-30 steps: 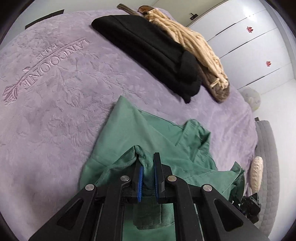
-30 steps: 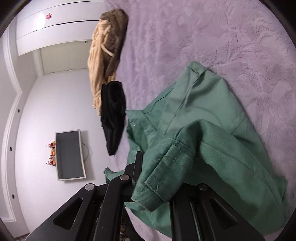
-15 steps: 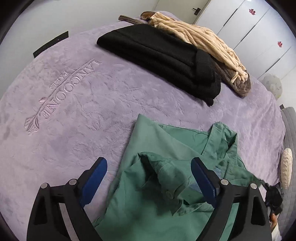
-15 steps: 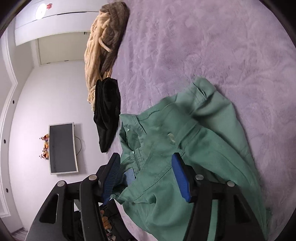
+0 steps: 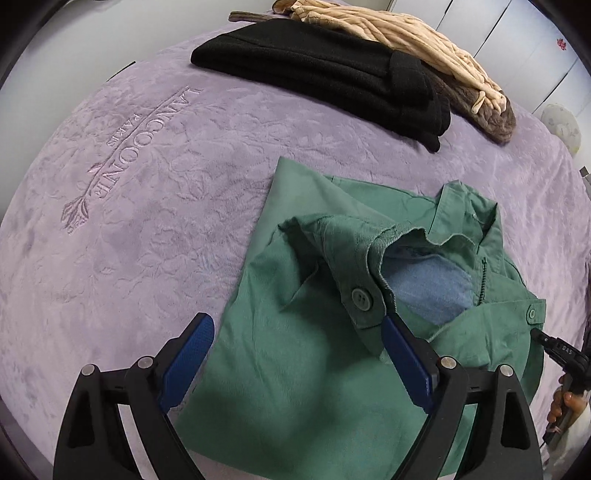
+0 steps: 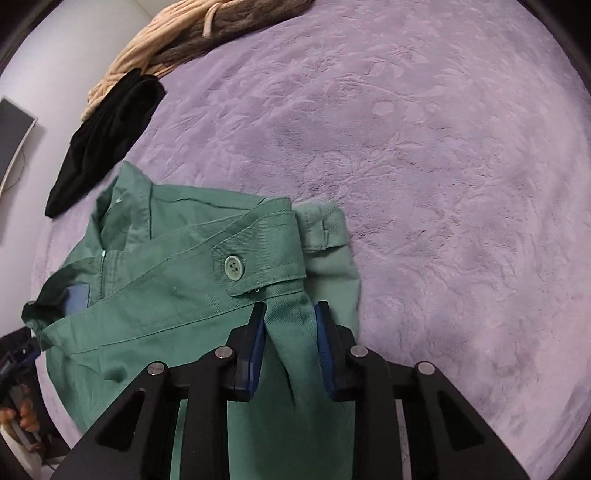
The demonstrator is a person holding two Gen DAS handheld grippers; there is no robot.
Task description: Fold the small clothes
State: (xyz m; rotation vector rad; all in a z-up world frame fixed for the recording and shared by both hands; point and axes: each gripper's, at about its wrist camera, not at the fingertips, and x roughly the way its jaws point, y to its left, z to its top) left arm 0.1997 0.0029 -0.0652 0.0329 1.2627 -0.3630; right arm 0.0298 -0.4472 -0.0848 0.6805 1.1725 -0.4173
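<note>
My right gripper [image 6: 289,332] has its fingers partly closed around a ridge of green cloth just below the buttoned tab, though I cannot tell whether the pads truly pinch it or only flank it. My left gripper [image 5: 295,354] is spread wide and holds nothing, its blue pads standing either side of the near part of the green jacket [image 5: 306,354]. The jacket lies on the purple bed cover [image 5: 147,206], in the near right part of the left view, with one sleeve laid across the body so that its cuff and button [image 5: 362,298] sit in the middle, and the collar [image 5: 465,206] on the far side. A blue patch [image 5: 428,291] of lining shows where the front gapes. I judge the fold only begun: the sleeves seem brought in, but the edges are loose and the body is not yet doubled over. Far off lie a folded black garment [image 5: 332,77] and a beige knit [image 5: 399,33], well apart from the jacket.
</note>
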